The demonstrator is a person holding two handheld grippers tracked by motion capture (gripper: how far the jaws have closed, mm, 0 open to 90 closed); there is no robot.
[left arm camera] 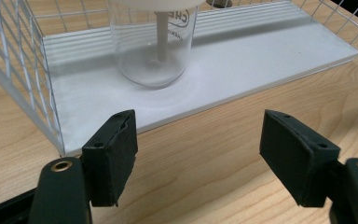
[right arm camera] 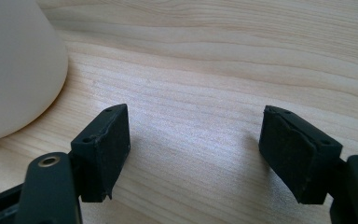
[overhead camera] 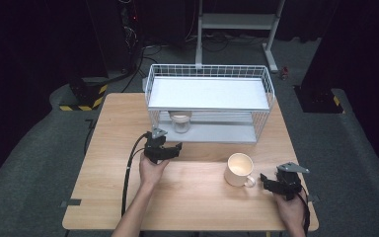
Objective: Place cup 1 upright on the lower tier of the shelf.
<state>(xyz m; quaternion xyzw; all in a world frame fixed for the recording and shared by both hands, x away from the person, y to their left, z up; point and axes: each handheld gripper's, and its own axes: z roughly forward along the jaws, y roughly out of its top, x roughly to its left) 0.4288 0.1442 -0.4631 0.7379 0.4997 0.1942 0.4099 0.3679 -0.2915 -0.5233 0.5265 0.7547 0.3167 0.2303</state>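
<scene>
High view: left gripper (overhead camera: 173, 148) faces rack (overhead camera: 207, 101), fingers (left arm camera: 112, 156) apart.

A lab or test studio is suggested: a lone wooden table (overhead camera: 128, 197) is ringed by dark curtains, hazard-striped floor blocks (overhead camera: 81, 101), loose cables and a metal stand (overhead camera: 237, 22).
</scene>
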